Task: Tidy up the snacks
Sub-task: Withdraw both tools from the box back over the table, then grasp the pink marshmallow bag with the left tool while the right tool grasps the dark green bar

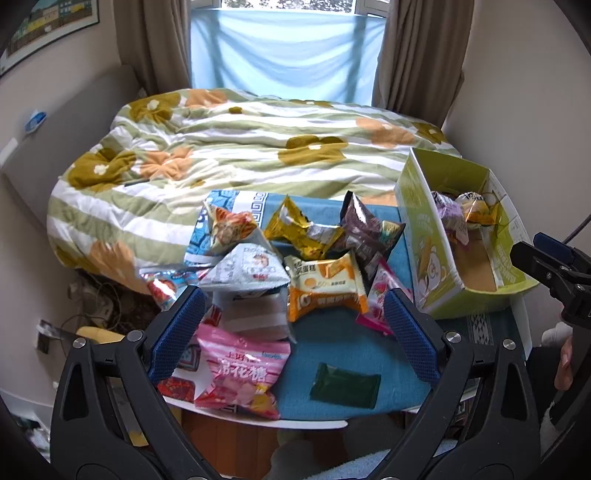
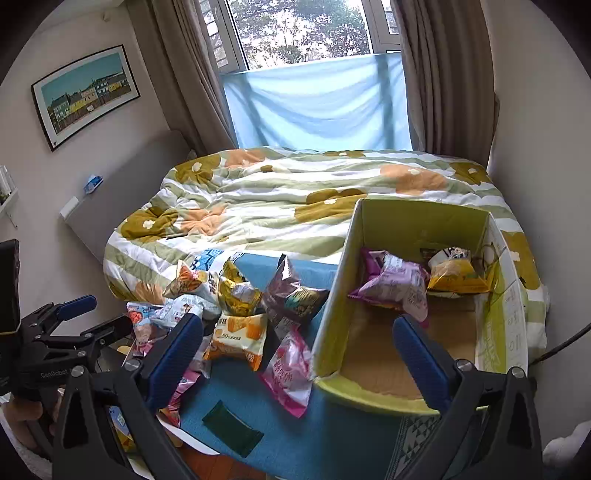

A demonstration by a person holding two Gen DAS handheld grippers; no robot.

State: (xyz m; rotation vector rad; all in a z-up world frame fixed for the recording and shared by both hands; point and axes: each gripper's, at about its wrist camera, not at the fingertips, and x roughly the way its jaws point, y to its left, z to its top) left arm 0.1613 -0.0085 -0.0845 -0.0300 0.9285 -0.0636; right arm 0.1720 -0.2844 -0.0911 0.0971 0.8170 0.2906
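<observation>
Orange snack packet lies between left gripper's open, empty jaws.

A floral quilt, curtains and framed picture.

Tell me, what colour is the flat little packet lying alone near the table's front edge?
Dark green packet, clearest in the left wrist view.

A home bedroom. A bed with a flowered quilt fills the room below a curtained window. A framed picture hangs on the wall above the padded headboard.
</observation>
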